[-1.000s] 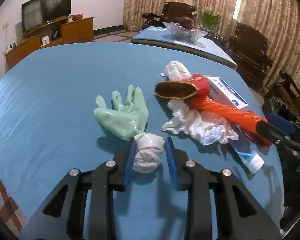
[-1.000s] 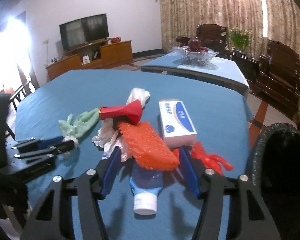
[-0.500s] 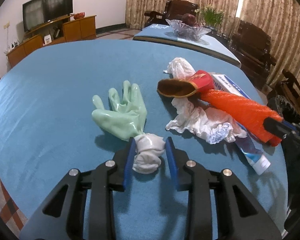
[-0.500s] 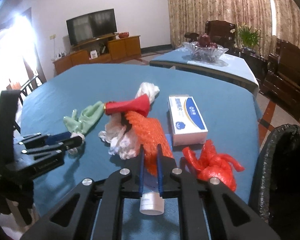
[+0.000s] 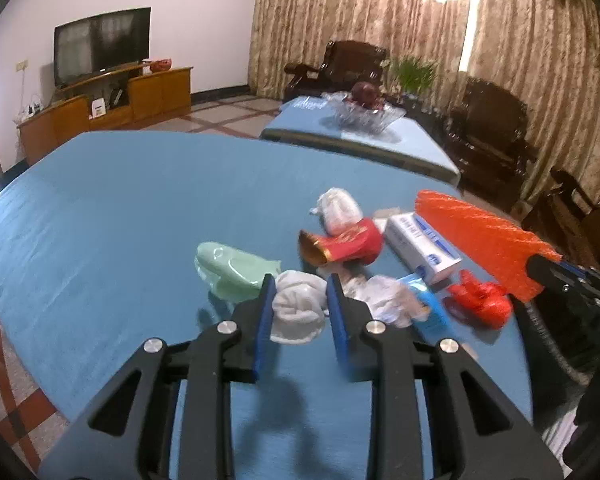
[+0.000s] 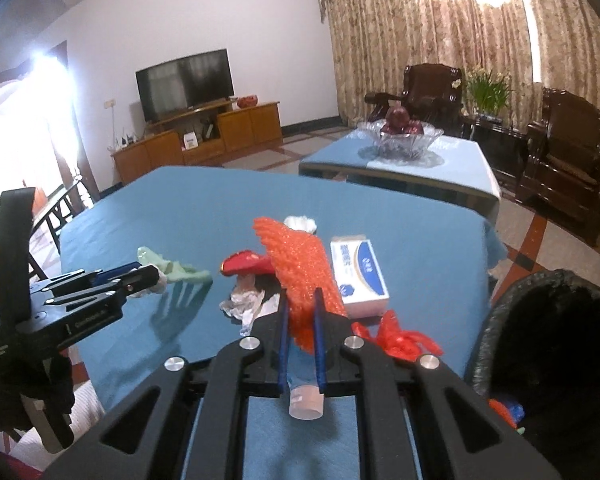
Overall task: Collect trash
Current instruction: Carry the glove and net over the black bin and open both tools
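My left gripper (image 5: 300,300) is shut on the white knotted cuff of a pale green rubber glove (image 5: 236,268) and holds it lifted above the blue table (image 5: 120,208). It also shows in the right wrist view (image 6: 152,280) with the glove (image 6: 180,272) hanging from it. My right gripper (image 6: 300,312) is shut on an orange foam net sleeve (image 6: 296,264), raised off the table; the sleeve also shows in the left wrist view (image 5: 480,240). A black trash bin (image 6: 552,344) stands at the table's right edge.
On the table lie a red snack wrapper (image 5: 344,244), crumpled white tissue (image 5: 384,296), a blue-white tube (image 6: 306,400), a white and blue box (image 6: 358,272), a red net scrap (image 6: 400,340) and a white wad (image 5: 338,208). A second table with a glass fruit bowl (image 6: 400,140) stands behind.
My right gripper closed on the orange sleeve and lifted it. My left gripper rose with the glove, which now hangs folded instead of lying flat.
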Demonstrator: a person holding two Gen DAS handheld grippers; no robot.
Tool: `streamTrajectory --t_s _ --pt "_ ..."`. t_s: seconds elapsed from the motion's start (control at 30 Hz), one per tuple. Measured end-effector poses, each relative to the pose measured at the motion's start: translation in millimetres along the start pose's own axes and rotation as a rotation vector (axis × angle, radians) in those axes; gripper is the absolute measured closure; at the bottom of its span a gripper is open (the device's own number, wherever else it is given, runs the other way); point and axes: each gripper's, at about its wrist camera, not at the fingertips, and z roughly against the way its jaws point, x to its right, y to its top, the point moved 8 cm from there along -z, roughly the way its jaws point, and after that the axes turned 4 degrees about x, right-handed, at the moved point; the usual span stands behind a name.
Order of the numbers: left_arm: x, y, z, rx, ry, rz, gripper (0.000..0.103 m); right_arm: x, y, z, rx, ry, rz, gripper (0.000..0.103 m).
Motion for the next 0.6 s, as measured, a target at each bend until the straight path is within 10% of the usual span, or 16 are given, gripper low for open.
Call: streamTrajectory --t_s 0.6 --pt "85 46 54 0.113 -0.172 -0.065 0.079 51 25 64 0.09 -0.104 -0.053 0.092"
